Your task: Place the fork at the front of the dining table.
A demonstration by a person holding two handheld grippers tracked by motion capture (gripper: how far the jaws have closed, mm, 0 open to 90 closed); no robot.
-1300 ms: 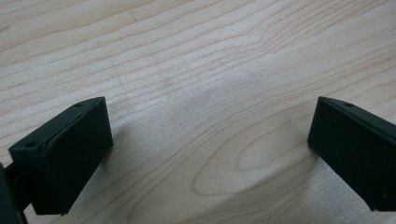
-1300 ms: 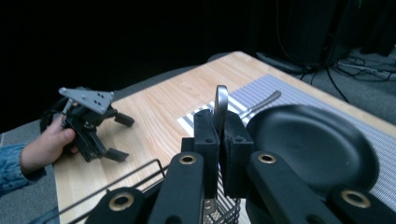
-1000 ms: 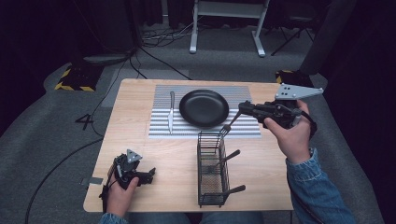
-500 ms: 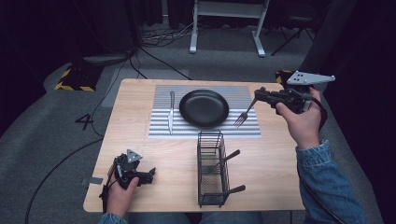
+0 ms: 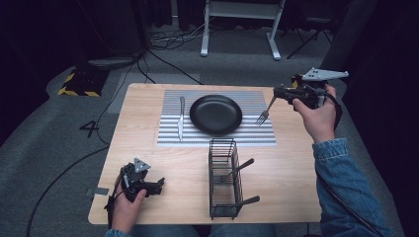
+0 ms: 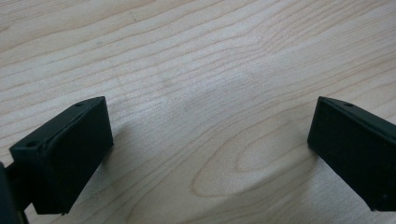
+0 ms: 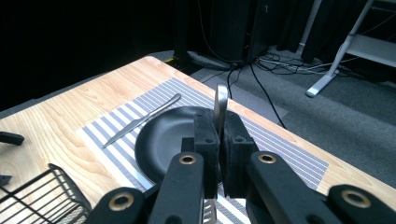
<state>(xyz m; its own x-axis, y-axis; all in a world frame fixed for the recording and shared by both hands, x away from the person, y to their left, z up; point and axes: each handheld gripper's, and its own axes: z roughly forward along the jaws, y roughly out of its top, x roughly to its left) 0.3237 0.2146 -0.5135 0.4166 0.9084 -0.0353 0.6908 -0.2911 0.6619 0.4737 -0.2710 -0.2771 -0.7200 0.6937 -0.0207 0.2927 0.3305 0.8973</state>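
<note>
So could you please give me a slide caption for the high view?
Right gripper holds a fork beside the plate; left gripper rests open.

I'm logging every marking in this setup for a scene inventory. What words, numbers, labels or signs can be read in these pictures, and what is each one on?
"4": a dark numeral on the grey floor left of the table.
No words, brands or labels can be read anywhere else.

The fork [image 7: 220,108] is clamped mid-handle, its tines cut off at the right gripper view's lower edge. Dark-handled utensils [image 5: 238,170] in the wire basket [image 5: 224,178] are perhaps spoons; too small to tell.
</note>
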